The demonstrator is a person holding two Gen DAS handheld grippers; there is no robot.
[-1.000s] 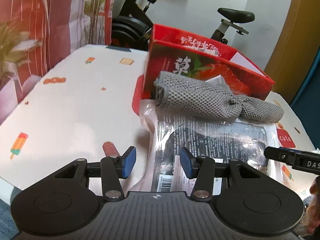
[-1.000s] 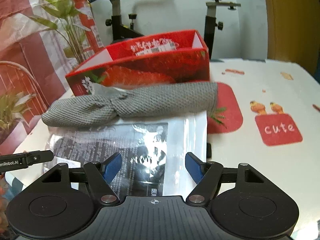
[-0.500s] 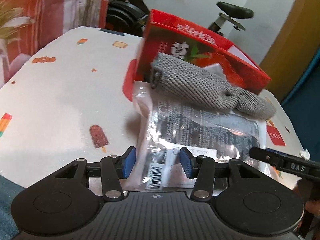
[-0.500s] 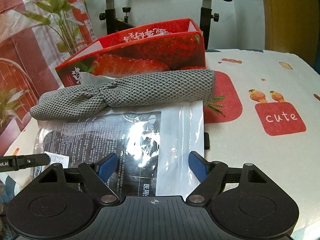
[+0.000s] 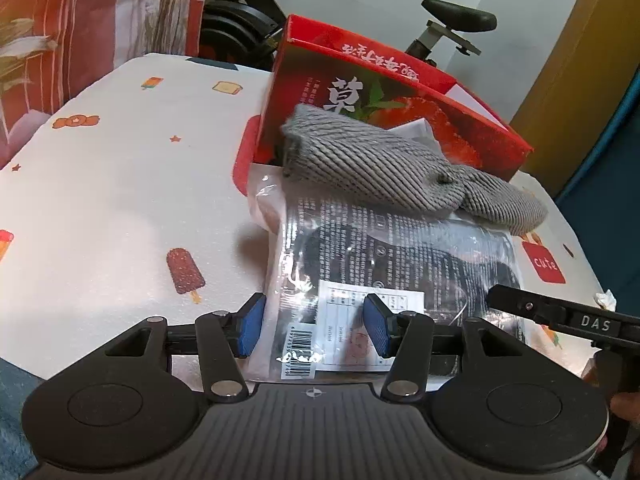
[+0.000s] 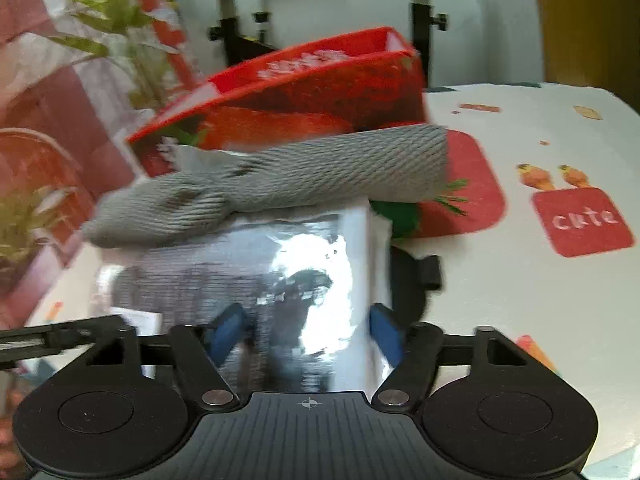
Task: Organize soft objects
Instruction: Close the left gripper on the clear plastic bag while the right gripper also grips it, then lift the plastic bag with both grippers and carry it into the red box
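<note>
- White table (image 5: 120, 184) with cartoon prints underfoot, exercise bike (image 5: 452, 28) against the wall at 12 o'clock, patterned curtain (image 5: 48, 32) at 10.
- Red box (image 5: 400, 92) with strawberry print standing open-topped at the far middle of the table, 12 o'clock from both tongs.
- Grey towel (image 5: 384, 168), rolled, lying across the far end of the bag, right against the box front.
- Clear bag (image 5: 400, 264) with dark contents and small print stretched flat from the towel back to the tongs; white label and barcode at its near edge.
- Left gripper (image 5: 316, 330) parted, blue pads either side of the bag's near left corner, gaps showing, no squeeze; jaws just eased a touch wider.
- Right gripper (image 6: 306, 334) at the bag's near right edge, view blurred; left pad seen through the plastic, right pad (image 6: 386, 334) just off the bag's edge, not pressing; jaws just narrowed, bag between them.
- Tip of the right gripper poking in at 3 o'clock in the left view, beside the bag.
- Red "cute" sticker (image 6: 582, 220) at 2 o'clock on the cloth, well apart from the bag.
</note>
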